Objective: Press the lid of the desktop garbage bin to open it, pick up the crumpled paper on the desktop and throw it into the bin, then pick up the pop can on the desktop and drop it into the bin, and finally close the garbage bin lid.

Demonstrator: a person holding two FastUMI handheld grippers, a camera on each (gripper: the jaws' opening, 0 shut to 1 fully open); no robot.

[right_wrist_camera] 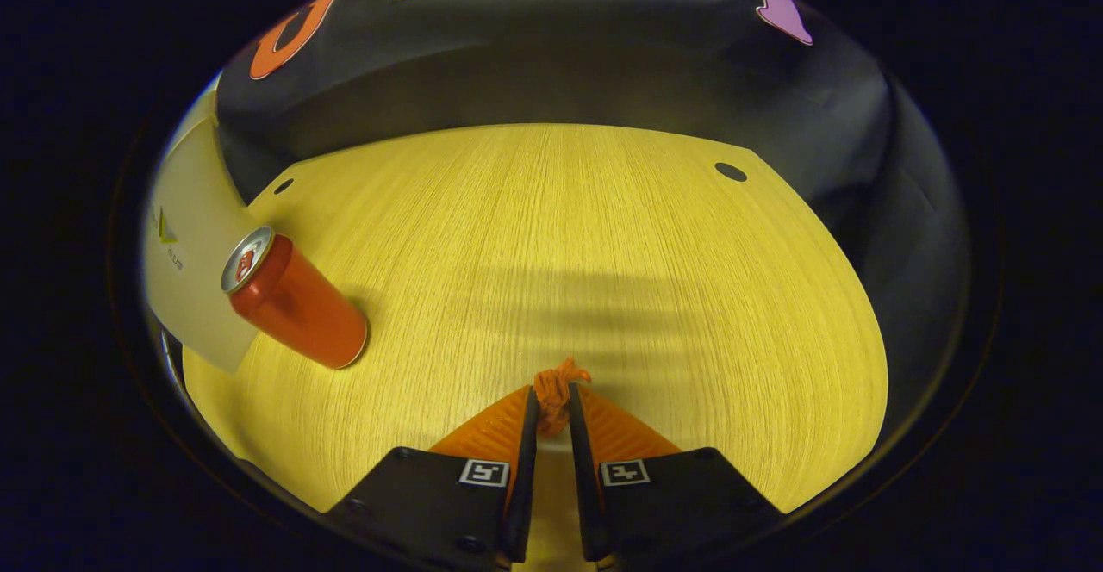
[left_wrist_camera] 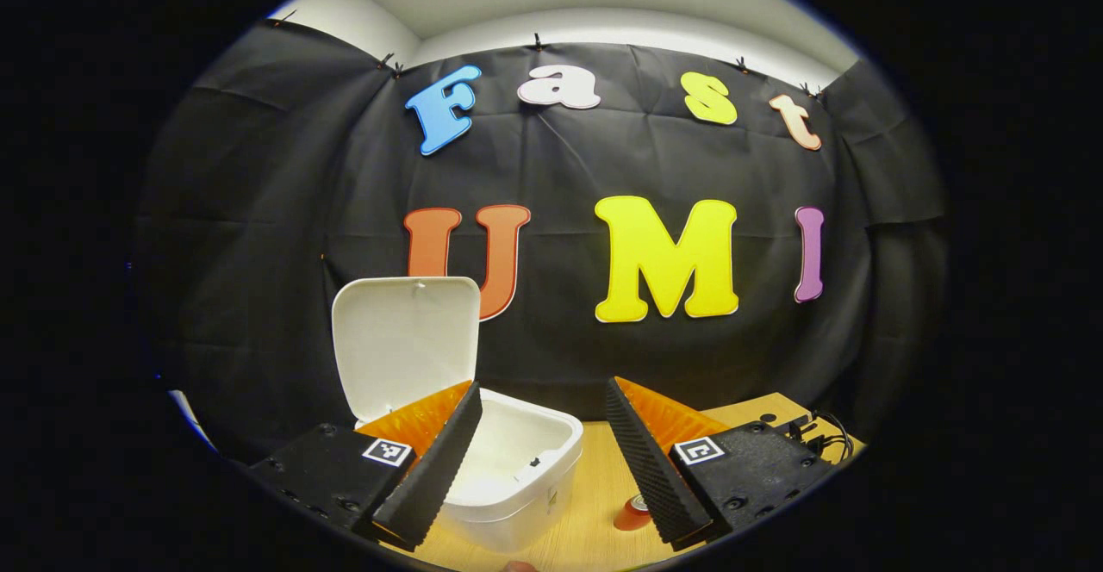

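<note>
White plastic desktop bin (left_wrist_camera: 517, 490): hinged lid (left_wrist_camera: 405, 339) upright, left gripper (left_wrist_camera: 543, 460) spread wide before it. Orange crumpled paper (right_wrist_camera: 556, 395): pinched in right gripper (right_wrist_camera: 551, 417) above wooden desktop (right_wrist_camera: 603, 253). Orange pop can (right_wrist_camera: 297, 301): standing left on desktop beside the bin; no writing legible.

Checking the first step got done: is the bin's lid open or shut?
Open. In the left gripper view the lid stands upright behind the bin, whose white inside shows.

White bin (left_wrist_camera: 517, 477), orange can (right_wrist_camera: 297, 301), orange paper (right_wrist_camera: 556, 391), wood-grain desktop (right_wrist_camera: 603, 236)
</note>
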